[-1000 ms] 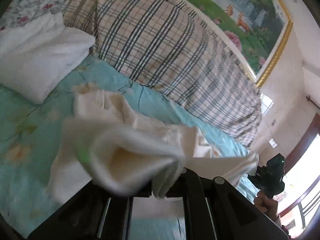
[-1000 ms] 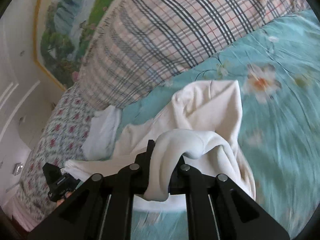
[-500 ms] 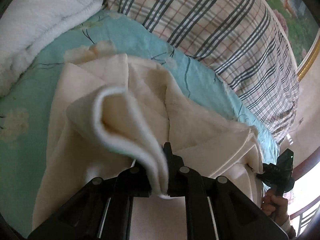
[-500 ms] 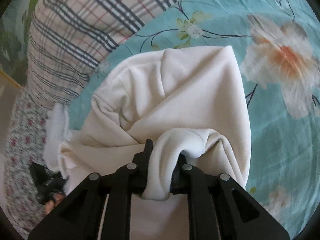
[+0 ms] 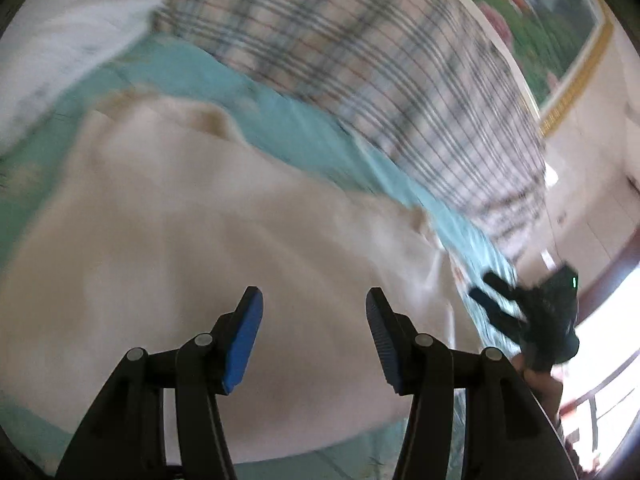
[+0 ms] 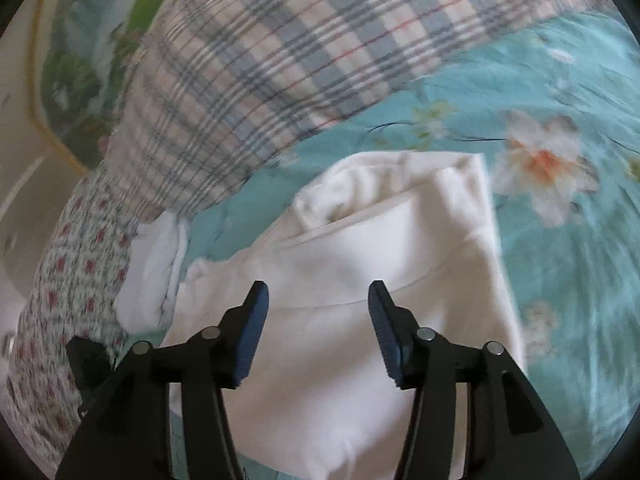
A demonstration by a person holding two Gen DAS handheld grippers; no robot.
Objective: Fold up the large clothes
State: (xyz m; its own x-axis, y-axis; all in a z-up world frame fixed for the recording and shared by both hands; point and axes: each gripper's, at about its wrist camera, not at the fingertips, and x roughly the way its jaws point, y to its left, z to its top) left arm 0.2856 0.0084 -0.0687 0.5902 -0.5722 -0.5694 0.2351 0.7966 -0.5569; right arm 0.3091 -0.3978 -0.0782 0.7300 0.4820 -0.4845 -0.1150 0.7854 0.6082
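Cream garment (image 6: pixel 340 312) lies folded on the bed's teal floral sheet (image 6: pixel 560 80), beside a plaid quilt (image 6: pixel 260 60) and near a white towel (image 6: pixel 152 264). Left gripper (image 5: pixel 314 336) and right gripper (image 6: pixel 318 328) hover above it, jaws spread wide, holding nothing.

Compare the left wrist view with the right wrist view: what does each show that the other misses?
Left wrist only: the right gripper seen from outside, open, by a bright window. Right wrist only: the orange flower print on the sheet and the floral pillow. Both: the cream garment lying released on the teal sheet, the plaid quilt, the painting, a white towel, and open jaws.
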